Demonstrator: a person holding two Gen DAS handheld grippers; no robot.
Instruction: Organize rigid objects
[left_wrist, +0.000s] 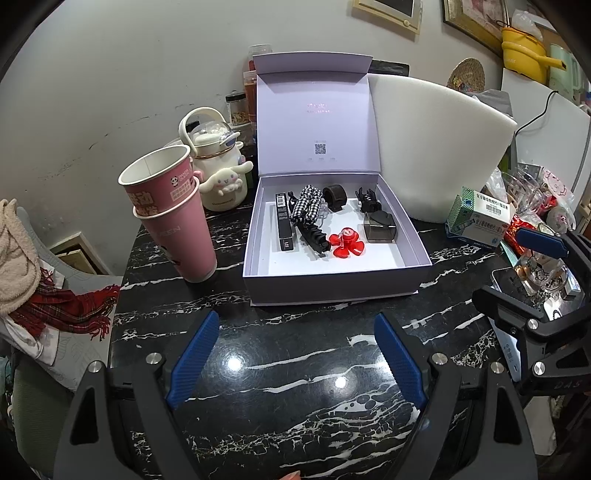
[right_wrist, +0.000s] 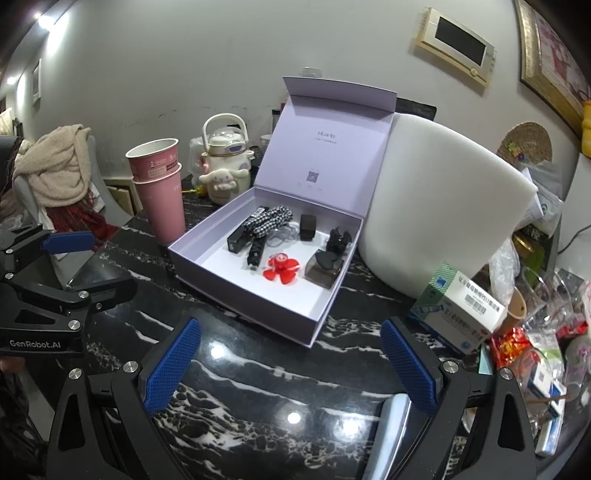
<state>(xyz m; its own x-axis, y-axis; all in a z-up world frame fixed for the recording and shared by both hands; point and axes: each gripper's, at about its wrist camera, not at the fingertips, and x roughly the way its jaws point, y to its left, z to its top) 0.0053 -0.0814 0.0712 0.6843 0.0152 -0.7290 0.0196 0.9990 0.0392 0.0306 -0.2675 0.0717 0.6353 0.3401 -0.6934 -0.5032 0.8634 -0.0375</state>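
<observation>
Jars (left_wrist: 246, 96) half hidden behind box (left_wrist: 332, 284)

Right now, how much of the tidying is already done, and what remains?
Done, it seems: several small things already lie in the open box, among them the red toy, the checked hair tie and the dark case. In hand: nothing; the left tool and the right tool are open above the table. Left: the box lid is not closed.

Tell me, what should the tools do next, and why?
Probably ease the left tool forward toward the open lilac box. Both tools, the right tool too, hang open and empty above the marble table, short of the box.
</observation>
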